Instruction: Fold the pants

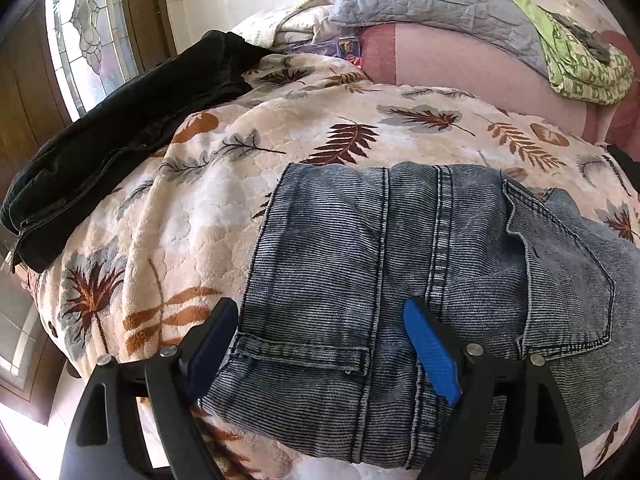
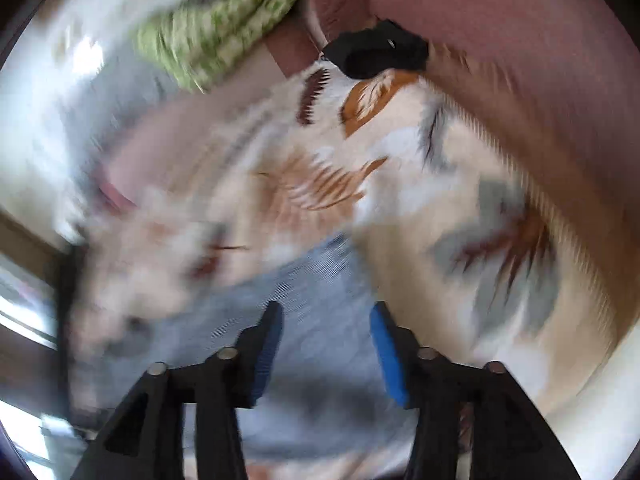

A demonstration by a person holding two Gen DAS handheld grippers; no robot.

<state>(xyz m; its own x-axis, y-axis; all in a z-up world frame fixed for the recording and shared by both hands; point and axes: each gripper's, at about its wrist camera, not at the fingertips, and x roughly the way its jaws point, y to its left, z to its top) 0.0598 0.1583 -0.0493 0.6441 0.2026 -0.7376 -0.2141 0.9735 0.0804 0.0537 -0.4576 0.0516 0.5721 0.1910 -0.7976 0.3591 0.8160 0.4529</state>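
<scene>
the jeans (image 1: 400, 280) are seen folded on the blanket (image 1: 320, 120) at 6 o'clock, straddled unpressed by the left gripper (image 1: 320, 344) with wide jaws, while the fold could be dragged apart by the blurred, half-open, empty right gripper (image 2: 326, 344).

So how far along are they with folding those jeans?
Mostly done, it seems: the blue jeans lie doubled into a compact stack on the leaf-patterned blanket. Nothing is gripped; the left gripper stands open over the stack, and the right gripper, in a blurred view, is also open above denim. Perhaps one more fold or smoothing remains.
</scene>
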